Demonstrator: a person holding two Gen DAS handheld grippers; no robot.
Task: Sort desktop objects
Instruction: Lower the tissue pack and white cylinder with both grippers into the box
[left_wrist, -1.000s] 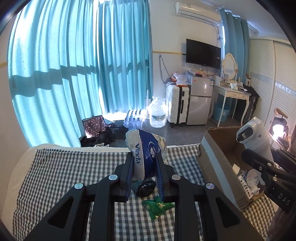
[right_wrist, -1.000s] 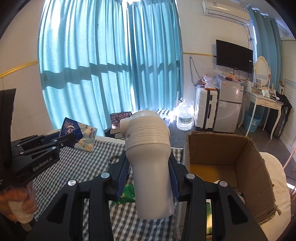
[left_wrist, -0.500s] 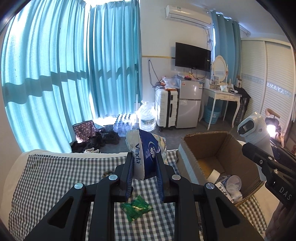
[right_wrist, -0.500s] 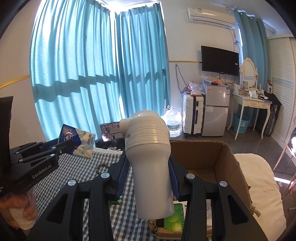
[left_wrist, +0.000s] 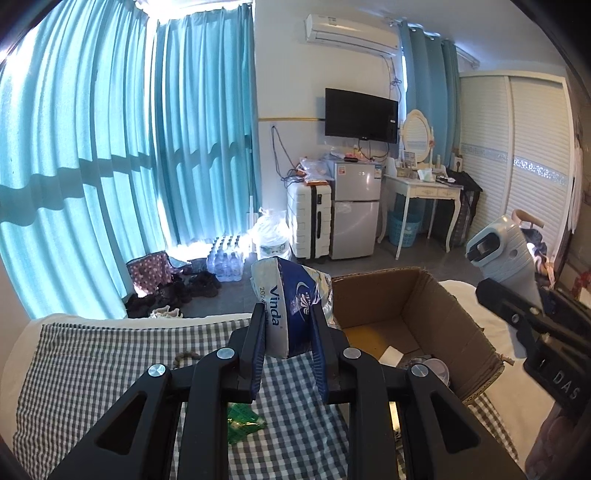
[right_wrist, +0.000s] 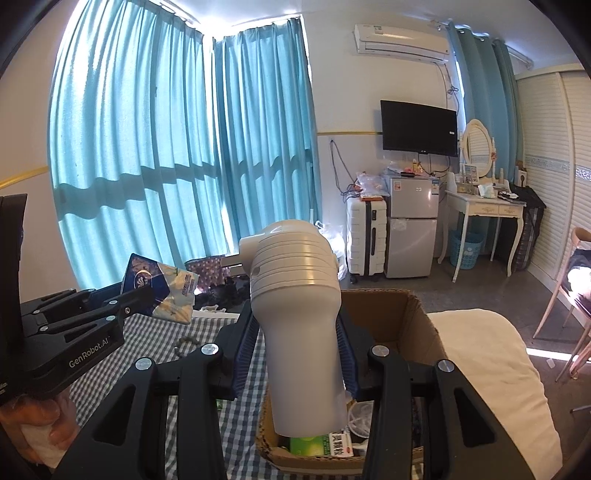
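My left gripper (left_wrist: 289, 325) is shut on a blue and white Vinda tissue pack (left_wrist: 286, 306), held in the air just left of an open cardboard box (left_wrist: 436, 325). From the right wrist view the same tissue pack (right_wrist: 162, 288) and left gripper (right_wrist: 138, 299) sit at the left. My right gripper (right_wrist: 295, 332) is shut on a white hair dryer (right_wrist: 299, 317), held over the box (right_wrist: 413, 317). In the left wrist view the hair dryer (left_wrist: 506, 251) and right gripper (left_wrist: 517, 314) appear at the right, above the box's far side.
The box holds several items, among them a green packet (right_wrist: 310, 445) and a clear cup (left_wrist: 436, 371). On the checked cloth (left_wrist: 92, 354) lie a green wrapper (left_wrist: 242, 424) and a bead bracelet (left_wrist: 184, 356). A white cushion (right_wrist: 491, 354) lies right of the box.
Both grippers have moved right and a little up with their loads. The box now lies closer and more central in both views; a dark item under the tissue pack has left the view.
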